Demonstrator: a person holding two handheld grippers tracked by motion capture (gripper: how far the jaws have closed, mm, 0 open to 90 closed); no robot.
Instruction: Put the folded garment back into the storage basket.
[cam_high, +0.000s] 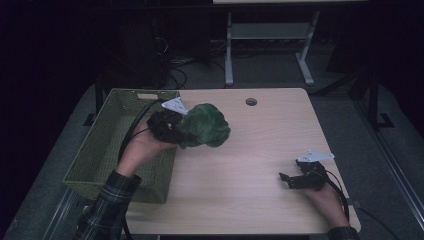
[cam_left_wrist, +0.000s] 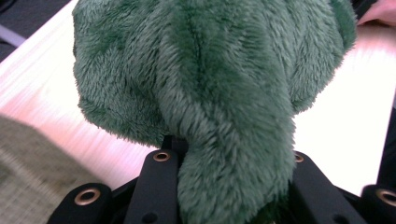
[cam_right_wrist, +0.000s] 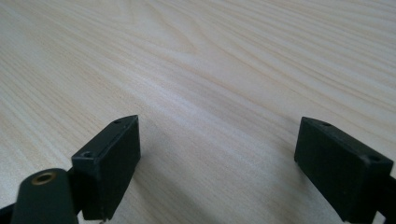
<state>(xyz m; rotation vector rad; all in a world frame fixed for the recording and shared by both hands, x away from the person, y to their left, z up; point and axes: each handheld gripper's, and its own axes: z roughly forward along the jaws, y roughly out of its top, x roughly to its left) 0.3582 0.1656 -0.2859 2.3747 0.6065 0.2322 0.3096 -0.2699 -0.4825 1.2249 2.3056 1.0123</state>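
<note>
High view puts the left gripper (cam_high: 172, 125) a little left of the frame's centre, clenched on a green plush toy (cam_high: 204, 125) that bulges out to its right, over the table's left part just beside the basket's right wall. Its grey three-cornered plate sits on top, a black cable trails back from it across the basket, and the person's left hand (cam_high: 142, 150) in a plaid sleeve comes up from the lower left. Left gripper view looks along the black jaws from the bottom edge: they stand on either side of a fold of the toy (cam_left_wrist: 224, 93), and the fuzzy green fabric covers most of the upper frame, with pale table showing at both sides and a blurred patch of the woven basket at the lower left. The green woven basket (cam_high: 100, 145) stands on the table's left edge, long side running up the frame. Well apart, at the lower right, the right gripper (cam_high: 286, 179) rests low on the light wooden table (cam_high: 250, 165), jaws spread and pointing left, with nothing between them. Right gripper view shows its two black pads (cam_right_wrist: 114, 163) wide apart over bare wood grain.
</note>
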